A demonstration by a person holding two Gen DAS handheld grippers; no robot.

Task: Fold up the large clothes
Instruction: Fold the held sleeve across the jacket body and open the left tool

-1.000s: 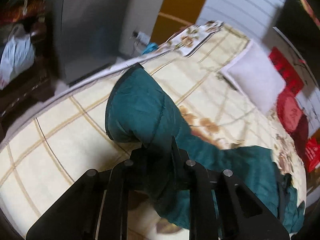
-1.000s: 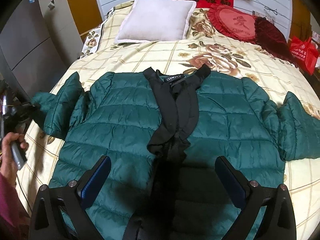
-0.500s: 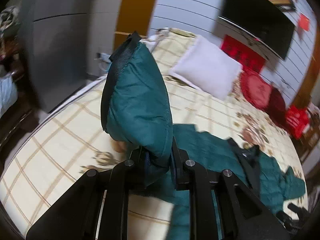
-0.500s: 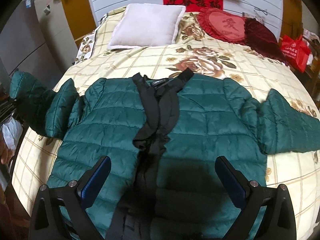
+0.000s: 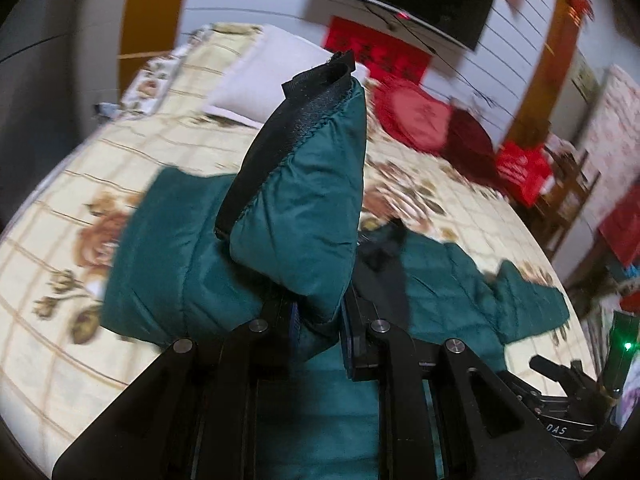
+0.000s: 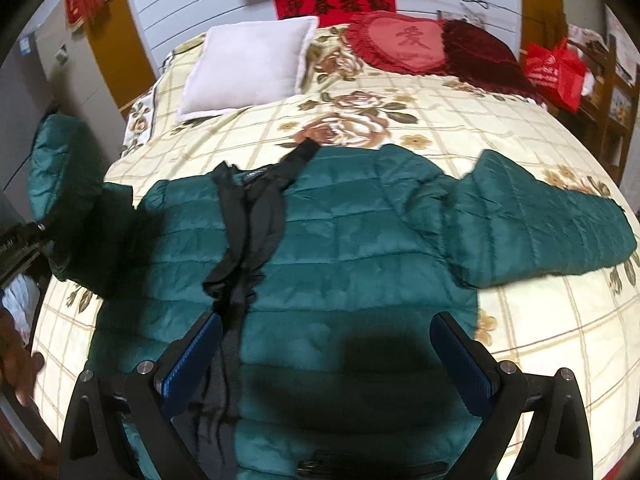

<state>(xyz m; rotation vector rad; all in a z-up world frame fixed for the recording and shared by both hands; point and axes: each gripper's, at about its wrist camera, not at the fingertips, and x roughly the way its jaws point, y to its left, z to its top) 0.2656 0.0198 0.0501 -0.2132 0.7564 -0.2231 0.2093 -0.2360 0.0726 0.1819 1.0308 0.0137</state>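
Note:
A dark green quilted jacket [image 6: 360,240] with a black collar lies front up on the bed [image 6: 560,340]. My left gripper [image 5: 318,320] is shut on the jacket's left sleeve [image 5: 304,216], whose black cuff [image 5: 296,120] stands up above the jaws. The raised sleeve also shows at the left of the right wrist view [image 6: 60,168]. My right gripper [image 6: 326,354] is open and empty above the jacket's lower body. The other sleeve [image 6: 540,220] lies spread to the right.
A white pillow [image 6: 248,64], a red heart cushion [image 6: 400,44] and a dark red cushion [image 6: 480,52] lie at the bed's head. A red bag [image 6: 554,72] is on furniture at the right. A grey cabinet [image 5: 44,60] stands left of the bed.
My left gripper has lifted the sleeve and swung it right, over the jacket body. The right gripper stays open and has drifted slightly left over the jacket.

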